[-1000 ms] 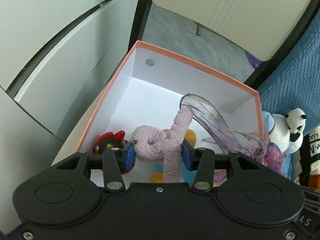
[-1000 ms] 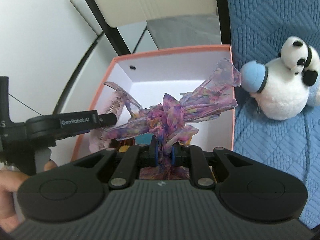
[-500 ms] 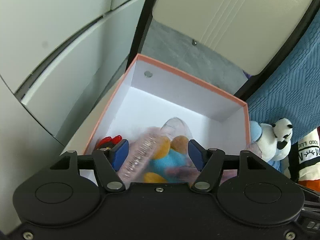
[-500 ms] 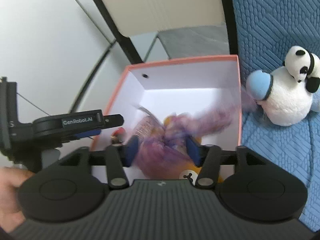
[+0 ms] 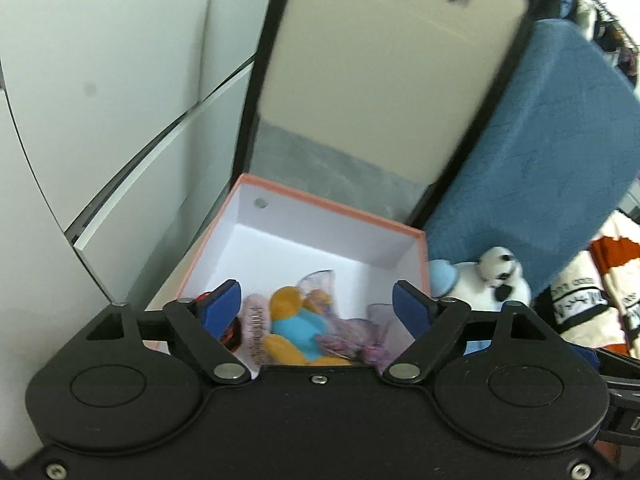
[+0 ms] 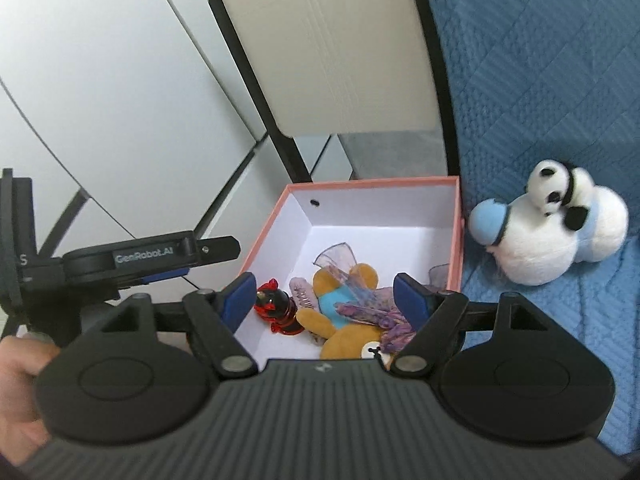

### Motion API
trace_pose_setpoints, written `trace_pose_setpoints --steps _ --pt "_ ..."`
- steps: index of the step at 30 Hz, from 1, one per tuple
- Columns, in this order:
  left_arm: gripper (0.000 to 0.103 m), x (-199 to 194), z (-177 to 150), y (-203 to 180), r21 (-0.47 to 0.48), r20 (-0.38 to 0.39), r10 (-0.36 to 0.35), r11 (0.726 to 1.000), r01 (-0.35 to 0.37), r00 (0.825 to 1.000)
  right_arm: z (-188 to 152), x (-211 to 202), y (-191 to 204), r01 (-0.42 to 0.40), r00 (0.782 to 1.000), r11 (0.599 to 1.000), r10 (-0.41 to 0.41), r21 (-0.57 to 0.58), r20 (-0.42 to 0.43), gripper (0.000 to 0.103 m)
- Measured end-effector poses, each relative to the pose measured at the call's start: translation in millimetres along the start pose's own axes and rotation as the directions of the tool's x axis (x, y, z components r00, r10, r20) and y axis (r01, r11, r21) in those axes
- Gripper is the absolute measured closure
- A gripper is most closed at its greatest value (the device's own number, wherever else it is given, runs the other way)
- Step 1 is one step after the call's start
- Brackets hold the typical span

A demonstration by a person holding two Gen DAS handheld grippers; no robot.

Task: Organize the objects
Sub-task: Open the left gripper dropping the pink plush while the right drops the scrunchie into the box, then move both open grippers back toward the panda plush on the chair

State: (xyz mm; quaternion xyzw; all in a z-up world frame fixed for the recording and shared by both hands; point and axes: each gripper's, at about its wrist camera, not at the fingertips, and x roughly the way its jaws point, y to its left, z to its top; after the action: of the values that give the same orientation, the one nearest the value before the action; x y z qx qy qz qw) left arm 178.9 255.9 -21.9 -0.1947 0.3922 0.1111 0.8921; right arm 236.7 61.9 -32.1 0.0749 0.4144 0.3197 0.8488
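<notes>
Both grippers, left gripper (image 5: pixel 316 300) and right gripper (image 6: pixel 324 296), now spread empty after dropping pink plush (image 6: pixel 302 298) and iridescent ribbon (image 6: pixel 372 308) into box (image 6: pixel 372 184); panda plush (image 6: pixel 548 232) is remaining outside

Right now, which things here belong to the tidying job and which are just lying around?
Job: pink box, bear plush, purple ribbon, red figure, panda plush still outside.
Lying about: blue cover, clothes, cabinet.
</notes>
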Motion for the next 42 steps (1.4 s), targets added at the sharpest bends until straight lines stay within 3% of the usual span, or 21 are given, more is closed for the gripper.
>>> trace_pose_setpoints --steps 7,10,12,14,15,30,36,42 --pt "0.013 -41 -20 -44 0.08 0.023 -0.072 0.994 0.07 0.997 -11 -58 -1 0.026 0.997 1.0 -0.026 0.001 0.075 0.026" --pt "0.001 -55 -29 -62 0.126 0.029 -0.094 0.988 0.09 0.995 -18 -77 -4 0.045 0.994 0.999 -0.046 0.005 0.103 0.026" --pt "0.001 -65 -38 -74 0.154 0.036 -0.118 0.982 0.111 0.992 -25 -90 -7 0.078 0.989 0.997 -0.078 0.002 0.124 0.025" --pt "0.001 -72 -46 -83 0.164 0.032 -0.128 0.979 0.121 0.991 -32 -102 -11 0.101 0.985 0.995 -0.101 0.006 0.137 0.003" --pt "0.001 -75 -49 -86 0.166 0.032 -0.132 0.978 0.125 0.991 -35 -106 -13 0.107 0.984 0.994 -0.108 0.015 0.145 0.0" --pt "0.001 -116 -107 -129 0.239 0.07 -0.205 0.954 0.183 0.976 -93 -167 -49 0.19 0.958 0.978 -0.204 0.086 0.203 0.0" --pt "0.001 -111 -129 -142 0.253 0.063 -0.234 0.944 0.211 0.97 -118 -177 -72 0.205 0.951 0.969 -0.231 0.14 0.207 0.0" --pt "0.001 -97 -145 -162 0.32 0.046 -0.263 0.918 0.235 0.964 -134 -173 -96 0.214 0.944 0.962 -0.248 0.17 0.218 0.0"
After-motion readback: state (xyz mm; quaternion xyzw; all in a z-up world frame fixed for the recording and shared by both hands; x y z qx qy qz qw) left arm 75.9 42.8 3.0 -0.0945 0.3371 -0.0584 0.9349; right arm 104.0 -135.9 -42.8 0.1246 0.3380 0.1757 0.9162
